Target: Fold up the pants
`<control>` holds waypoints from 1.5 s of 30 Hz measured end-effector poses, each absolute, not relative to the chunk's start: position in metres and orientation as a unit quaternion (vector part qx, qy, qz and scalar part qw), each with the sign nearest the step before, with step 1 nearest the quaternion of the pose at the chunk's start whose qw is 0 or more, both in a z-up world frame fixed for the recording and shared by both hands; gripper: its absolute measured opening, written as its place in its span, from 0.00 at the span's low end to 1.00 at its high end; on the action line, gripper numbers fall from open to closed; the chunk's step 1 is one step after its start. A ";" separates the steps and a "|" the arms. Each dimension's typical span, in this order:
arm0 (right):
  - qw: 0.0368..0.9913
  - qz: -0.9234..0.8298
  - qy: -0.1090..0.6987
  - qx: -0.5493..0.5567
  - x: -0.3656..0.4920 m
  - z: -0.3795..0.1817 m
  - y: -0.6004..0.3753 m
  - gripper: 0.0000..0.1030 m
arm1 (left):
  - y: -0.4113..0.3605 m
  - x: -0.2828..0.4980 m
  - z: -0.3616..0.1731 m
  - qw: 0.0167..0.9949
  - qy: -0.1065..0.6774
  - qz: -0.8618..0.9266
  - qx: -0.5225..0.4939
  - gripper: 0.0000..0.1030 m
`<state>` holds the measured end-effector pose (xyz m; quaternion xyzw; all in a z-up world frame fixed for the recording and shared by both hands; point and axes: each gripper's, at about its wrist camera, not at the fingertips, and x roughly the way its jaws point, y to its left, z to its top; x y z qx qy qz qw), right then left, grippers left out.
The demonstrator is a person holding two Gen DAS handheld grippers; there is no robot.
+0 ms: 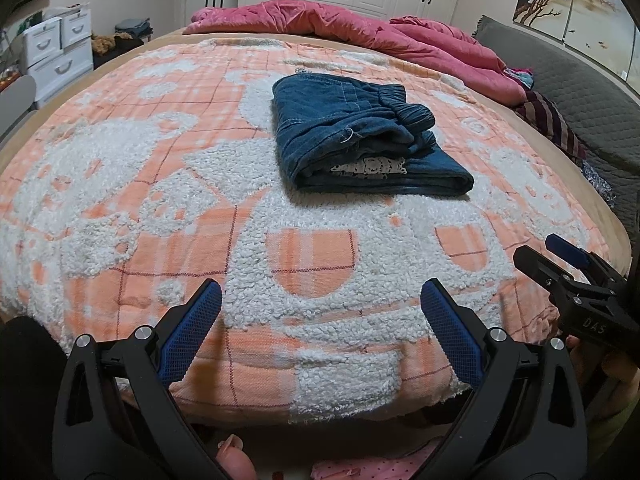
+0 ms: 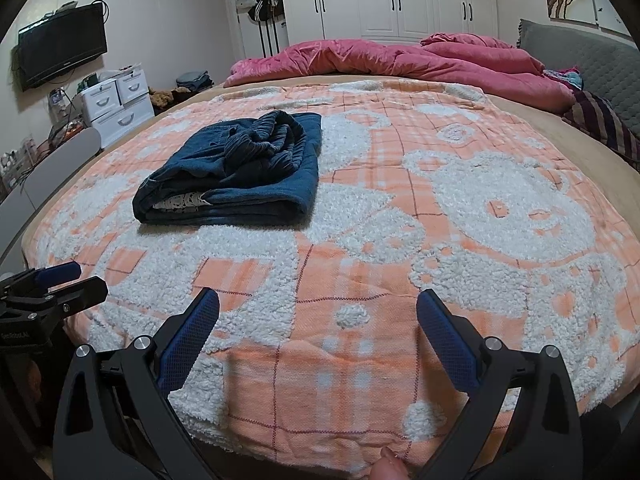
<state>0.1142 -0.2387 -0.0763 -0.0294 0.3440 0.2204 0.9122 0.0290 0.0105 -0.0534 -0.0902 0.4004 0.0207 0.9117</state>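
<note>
The pants [image 1: 360,136] are sitting folded up in a thick dark blue bundle on the orange-and-white fleecy blanket [image 1: 312,264], roughly mid-bed, with a bit of white lacy fabric [image 1: 368,168] peeking out between the layers at the near edge. Nothing's touching them.

The left gripper [image 1: 322,294] hangs over the near edge of the bed, jaws spread wide with nothing in between, well short of the pants. The right gripper [image 2: 318,300] is the same deal: spread apart, empty, hovering at the bed's near edge, with the pants off to its left and further in. Each gripper shows up at the side of the other's view.

As for containers: a white set of drawers [image 2: 118,100] stands by the far left wall, all drawers pushed in, so what's inside can't be seen. White wardrobe [image 2: 400,0] doors at the back are closed too. A pink duvet [image 2: 400,60] is bunched up along the far side of the bed.
</note>
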 end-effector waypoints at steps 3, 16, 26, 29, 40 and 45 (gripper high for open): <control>0.912 0.221 0.343 -0.029 0.114 -0.076 -0.239 0.96 | 0.010 0.029 -0.053 0.912 0.400 0.021 -0.090 0.91; 0.913 0.220 0.342 -0.034 0.113 -0.075 -0.236 0.96 | 0.008 0.028 -0.052 0.912 0.399 0.021 -0.091 0.91; 0.913 0.218 0.344 -0.038 0.112 -0.075 -0.235 0.96 | 0.009 0.027 -0.051 0.913 0.398 0.024 -0.088 0.91; 0.912 0.218 0.345 -0.038 0.112 -0.075 -0.235 0.96 | 0.009 0.027 -0.051 0.912 0.399 0.024 -0.089 0.91; 0.912 0.215 0.347 -0.041 0.113 -0.076 -0.235 0.96 | 0.008 0.024 -0.049 0.913 0.396 0.011 -0.094 0.91; 0.912 0.214 0.348 -0.041 0.113 -0.076 -0.236 0.96 | 0.009 0.025 -0.049 0.913 0.397 0.011 -0.095 0.91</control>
